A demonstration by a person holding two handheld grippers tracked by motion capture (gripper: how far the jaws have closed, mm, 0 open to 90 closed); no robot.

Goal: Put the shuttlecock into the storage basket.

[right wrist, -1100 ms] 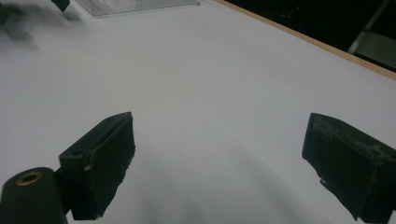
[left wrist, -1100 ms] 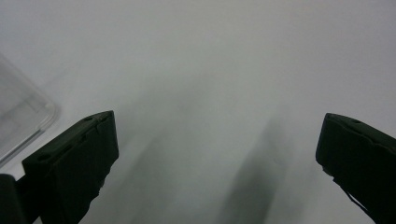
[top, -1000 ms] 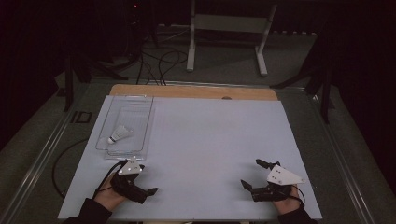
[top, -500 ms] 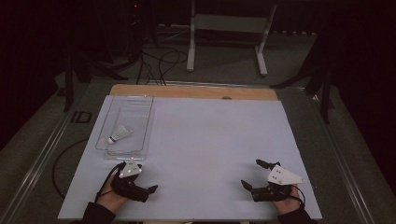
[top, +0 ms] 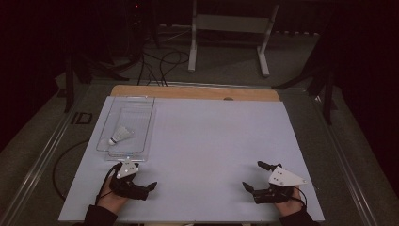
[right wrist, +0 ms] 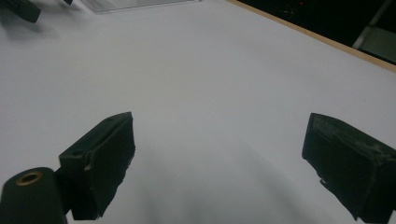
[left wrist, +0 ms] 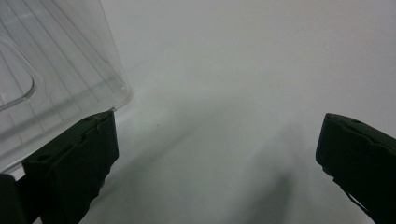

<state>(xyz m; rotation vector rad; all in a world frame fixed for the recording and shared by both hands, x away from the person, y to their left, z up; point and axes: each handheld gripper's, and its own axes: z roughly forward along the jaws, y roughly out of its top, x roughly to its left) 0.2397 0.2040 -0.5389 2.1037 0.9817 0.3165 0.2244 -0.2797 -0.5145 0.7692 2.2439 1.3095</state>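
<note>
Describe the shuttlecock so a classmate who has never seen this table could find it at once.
Start at the white table and go to its far left part, where a clear plastic tray lies ahead of the left gripper. The shuttlecock lies on its side inside that tray, toward the near end. It is the one small white feathered thing there, with a rounded tip.

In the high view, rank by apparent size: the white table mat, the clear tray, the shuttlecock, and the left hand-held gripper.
1. White table mat, by far the largest.
2. Clear tray.
3. Left hand-held gripper; it is nearer the camera, so it may look larger than it is.
4. Shuttlecock, smallest.
</note>
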